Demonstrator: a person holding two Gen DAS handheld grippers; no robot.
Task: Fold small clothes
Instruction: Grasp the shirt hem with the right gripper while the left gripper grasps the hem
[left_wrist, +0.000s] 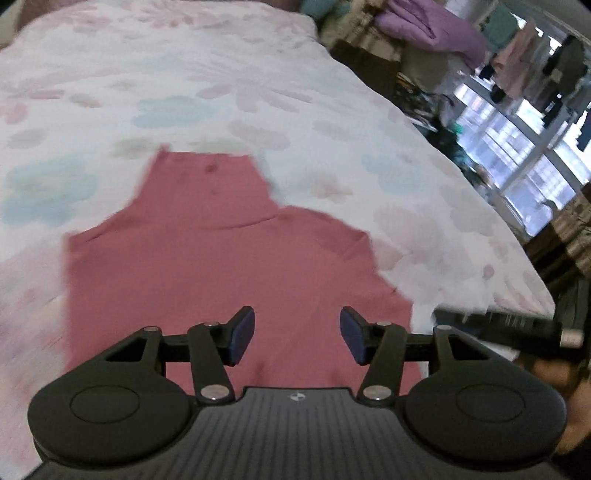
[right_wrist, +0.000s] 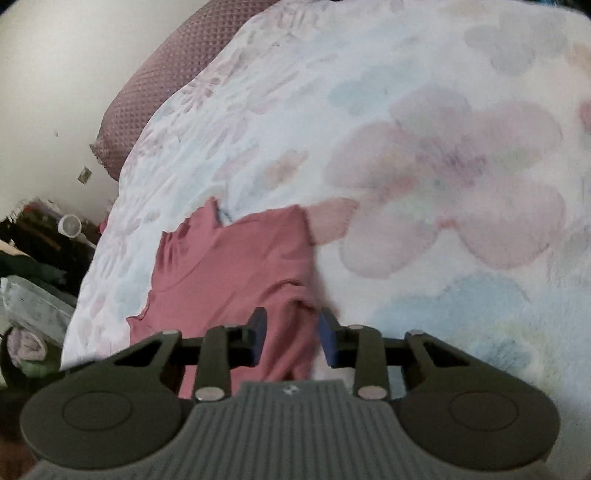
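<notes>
One pink top (left_wrist: 221, 266) on one floral bedspread (left_wrist: 184, 85), two spread-open grippers above.

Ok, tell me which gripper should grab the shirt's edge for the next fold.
Right, probably. The right gripper is open, straddling the shirt's side edge. The left gripper is open over the shirt's middle, no edge between its fingers.

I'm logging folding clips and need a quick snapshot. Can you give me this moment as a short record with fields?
surface: bed with floral quilt
garment: pink top, lying flat on the quilt, high collar pointing away
left claw: open, over the top's near end, holding nothing
right claw: open, at the top's right edge
beside bed: mauve pillow by the wall
image quality: motion blur
</notes>
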